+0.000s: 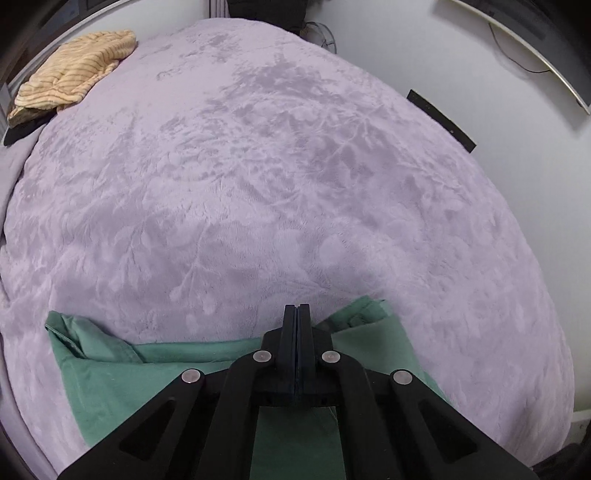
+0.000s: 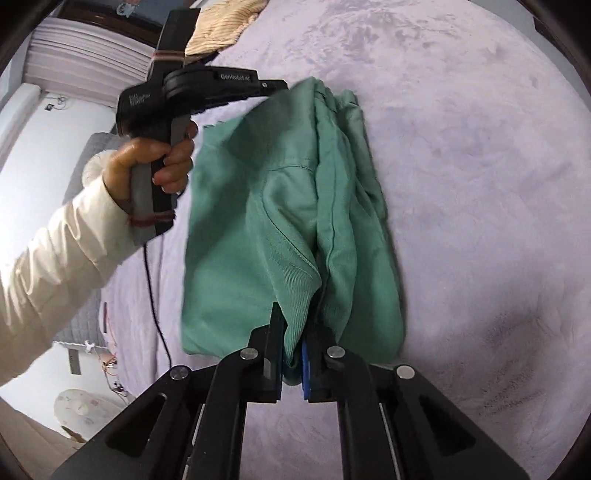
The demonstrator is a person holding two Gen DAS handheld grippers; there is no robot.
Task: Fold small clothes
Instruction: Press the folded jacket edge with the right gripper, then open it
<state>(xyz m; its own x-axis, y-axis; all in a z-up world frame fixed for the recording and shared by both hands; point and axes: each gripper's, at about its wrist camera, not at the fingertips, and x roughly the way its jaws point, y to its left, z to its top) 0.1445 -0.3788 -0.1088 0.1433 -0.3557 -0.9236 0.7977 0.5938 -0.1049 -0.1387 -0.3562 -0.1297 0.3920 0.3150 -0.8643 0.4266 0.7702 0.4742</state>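
A green garment (image 2: 288, 206) hangs stretched between the two grippers above a lilac plush blanket (image 2: 461, 166). My right gripper (image 2: 295, 328) is shut on its near edge, with cloth bunched between the fingers. My left gripper (image 1: 296, 314) has its fingers pressed together; in the right wrist view its tip (image 2: 277, 86) meets the garment's far top corner, the grip itself hidden by cloth. In the left wrist view the green garment (image 1: 122, 373) spreads below and beside the fingers.
A yellow striped garment (image 1: 74, 70) lies crumpled at the far left corner of the blanket (image 1: 258, 166); it also shows in the right wrist view (image 2: 221, 26). A white wall and a black strip (image 1: 441, 120) lie to the right. The person's cream-sleeved arm (image 2: 55, 258) is at left.
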